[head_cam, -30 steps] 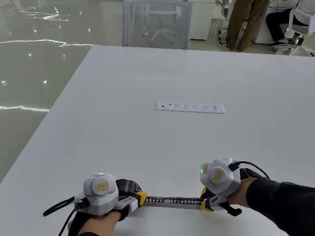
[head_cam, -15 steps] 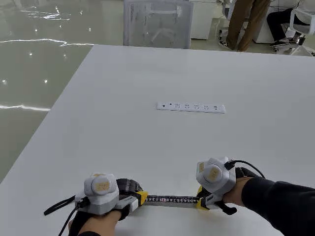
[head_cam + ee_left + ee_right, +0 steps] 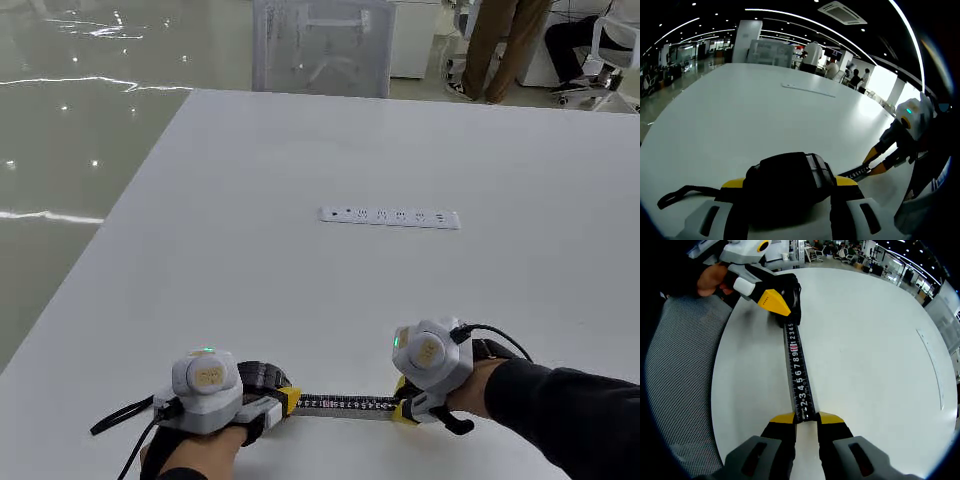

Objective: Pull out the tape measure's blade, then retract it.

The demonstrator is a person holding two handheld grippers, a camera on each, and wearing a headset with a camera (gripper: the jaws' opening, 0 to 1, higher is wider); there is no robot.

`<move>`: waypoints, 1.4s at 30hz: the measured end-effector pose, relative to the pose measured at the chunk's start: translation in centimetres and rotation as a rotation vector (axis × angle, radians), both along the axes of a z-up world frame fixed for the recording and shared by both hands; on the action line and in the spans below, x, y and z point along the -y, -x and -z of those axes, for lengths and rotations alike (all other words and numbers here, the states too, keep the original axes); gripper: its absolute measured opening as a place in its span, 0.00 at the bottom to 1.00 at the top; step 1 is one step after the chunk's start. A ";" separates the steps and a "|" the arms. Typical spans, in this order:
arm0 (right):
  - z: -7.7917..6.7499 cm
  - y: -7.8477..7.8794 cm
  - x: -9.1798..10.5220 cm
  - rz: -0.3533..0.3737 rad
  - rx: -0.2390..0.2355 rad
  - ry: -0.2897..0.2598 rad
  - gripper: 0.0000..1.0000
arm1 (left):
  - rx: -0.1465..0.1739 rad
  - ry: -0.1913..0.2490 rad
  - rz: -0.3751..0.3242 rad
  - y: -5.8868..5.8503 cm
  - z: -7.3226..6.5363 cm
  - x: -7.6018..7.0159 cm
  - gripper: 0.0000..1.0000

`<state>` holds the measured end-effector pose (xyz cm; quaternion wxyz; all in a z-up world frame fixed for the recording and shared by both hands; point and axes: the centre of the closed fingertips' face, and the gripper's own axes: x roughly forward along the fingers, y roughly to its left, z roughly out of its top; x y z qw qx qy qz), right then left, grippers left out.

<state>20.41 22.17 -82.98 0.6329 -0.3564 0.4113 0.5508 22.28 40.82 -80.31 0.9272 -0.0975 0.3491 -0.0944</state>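
The tape measure (image 3: 262, 385) sits on the white worktop (image 3: 300, 160), well nearer the person than the power strip (image 3: 389, 217) and to its left. In the left gripper view, the left gripper (image 3: 790, 181) has its jaws spread wide and clamped on the black case, with a strap (image 3: 680, 192) trailing off it. The right gripper view shows the numbered blade (image 3: 799, 380) drawn out. The right gripper (image 3: 806, 419) has its jaws nearly closed, pinching the blade's end below the power strip.
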 end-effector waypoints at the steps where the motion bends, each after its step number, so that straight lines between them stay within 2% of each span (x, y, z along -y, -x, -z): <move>1: 0.0 0.0 -0.1 0.000 0.000 -0.001 0.12 | -0.001 0.000 0.000 0.0 0.0 0.0 0.61; 17: -0.1 -0.1 -0.9 -0.023 0.005 -0.015 0.12 | -0.001 0.004 0.002 0.0 0.0 0.0 0.61; 36: -0.1 -0.2 -2.0 0.010 -0.005 -0.039 0.11 | 0.000 0.020 -0.001 -0.1 0.0 -0.1 0.61; 42: -0.1 -0.2 -2.6 -0.004 -0.001 -0.039 0.11 | 0.001 0.026 -0.005 -0.1 0.0 0.0 0.61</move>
